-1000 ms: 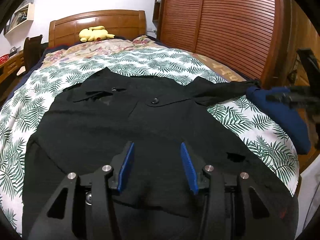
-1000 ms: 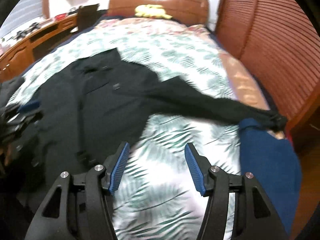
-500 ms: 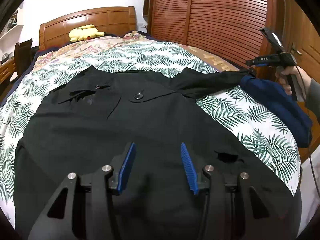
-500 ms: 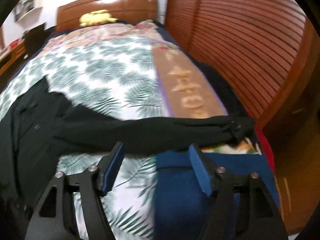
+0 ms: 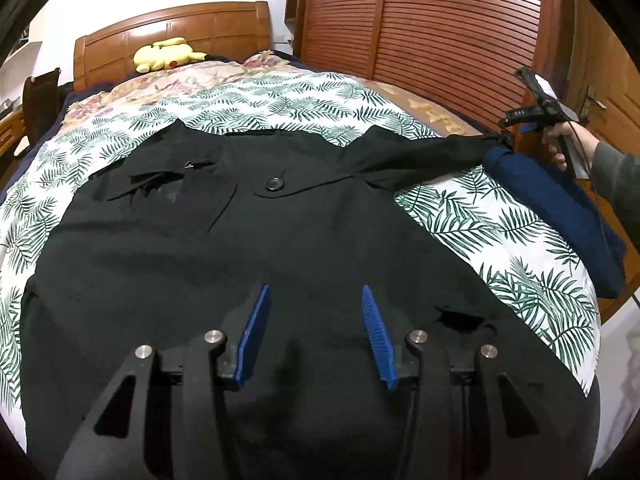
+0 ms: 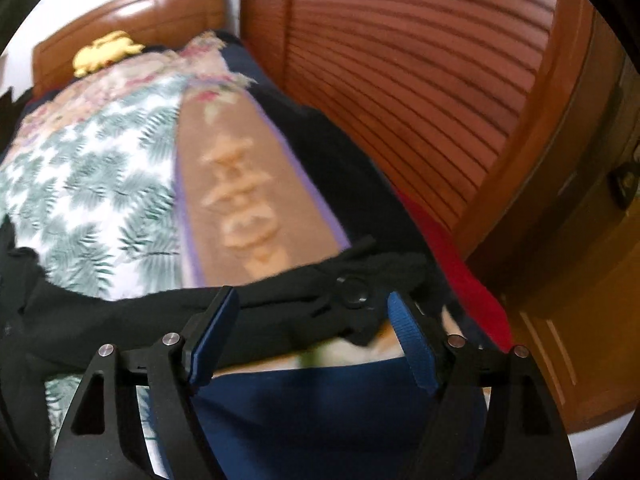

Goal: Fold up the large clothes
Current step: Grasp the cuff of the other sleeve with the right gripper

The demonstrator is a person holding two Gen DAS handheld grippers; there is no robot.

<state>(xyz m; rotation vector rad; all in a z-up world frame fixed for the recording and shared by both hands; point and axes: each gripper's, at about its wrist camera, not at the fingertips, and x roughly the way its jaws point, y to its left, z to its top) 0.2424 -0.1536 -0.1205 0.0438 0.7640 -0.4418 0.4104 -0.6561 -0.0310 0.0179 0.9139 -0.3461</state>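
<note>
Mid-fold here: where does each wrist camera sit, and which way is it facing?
Left wrist: behind the open left gripper above the black coat, facing the headboard; a hand holds the right gripper at the right.
Right wrist: behind the open right gripper, its jaws just widened, over the coat's cuff.
Shared: coat, yellow plush.
</note>
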